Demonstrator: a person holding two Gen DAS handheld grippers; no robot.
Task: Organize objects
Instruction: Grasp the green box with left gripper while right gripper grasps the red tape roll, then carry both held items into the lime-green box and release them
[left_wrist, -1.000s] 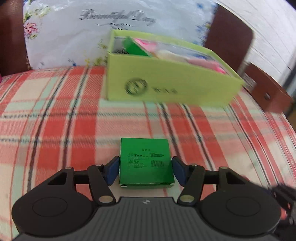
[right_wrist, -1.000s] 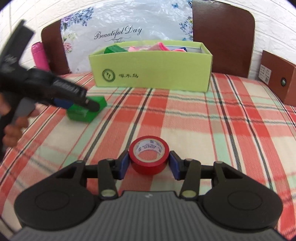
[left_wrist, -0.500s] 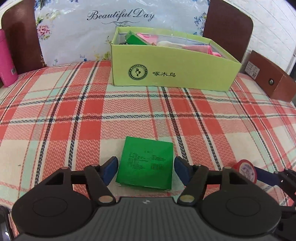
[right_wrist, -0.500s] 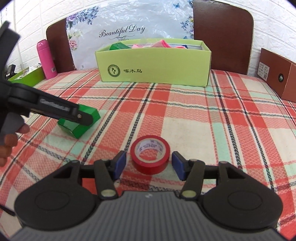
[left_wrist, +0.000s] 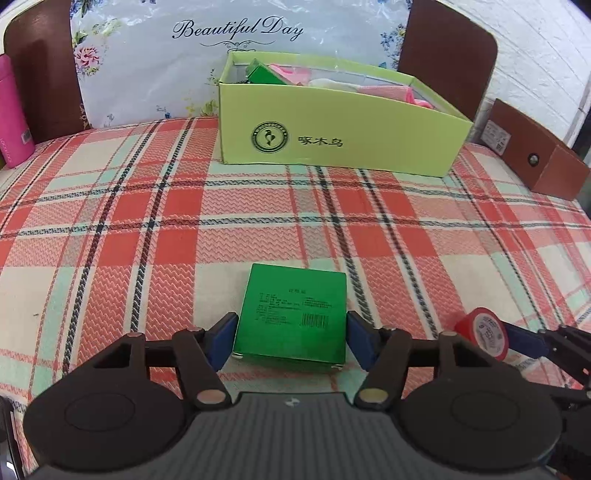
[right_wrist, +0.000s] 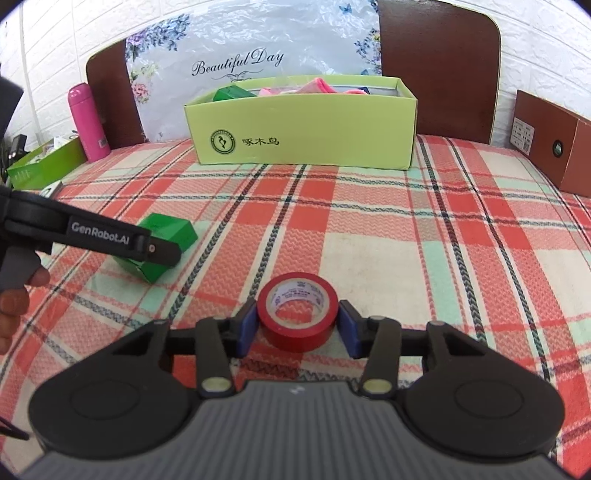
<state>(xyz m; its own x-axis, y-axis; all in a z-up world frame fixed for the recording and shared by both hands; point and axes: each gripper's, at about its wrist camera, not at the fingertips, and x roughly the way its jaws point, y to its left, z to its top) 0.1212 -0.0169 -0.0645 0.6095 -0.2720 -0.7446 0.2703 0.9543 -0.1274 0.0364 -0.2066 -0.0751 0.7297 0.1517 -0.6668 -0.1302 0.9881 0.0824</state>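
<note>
A flat green box (left_wrist: 291, 314) lies on the plaid tablecloth between the blue pads of my left gripper (left_wrist: 291, 334); the pads touch or nearly touch its sides. It also shows in the right wrist view (right_wrist: 166, 240), partly behind the left gripper. A red tape roll (right_wrist: 297, 312) sits on the cloth between the pads of my right gripper (right_wrist: 297, 325), which close on its sides. The roll also shows in the left wrist view (left_wrist: 480, 332). A lime-green open carton (right_wrist: 303, 125) (left_wrist: 340, 129) holding pink items and a green box stands at the back.
A pink bottle (right_wrist: 86, 120) and a green box (right_wrist: 44, 166) stand at the back left. A brown box (right_wrist: 554, 140) sits at the back right. A floral plastic bag (right_wrist: 236, 62) and brown chair backs (right_wrist: 439, 62) are behind the carton.
Both grippers opened and then narrowed again around their objects. The left gripper and green box moved back from the carton and lower to the cloth.
</note>
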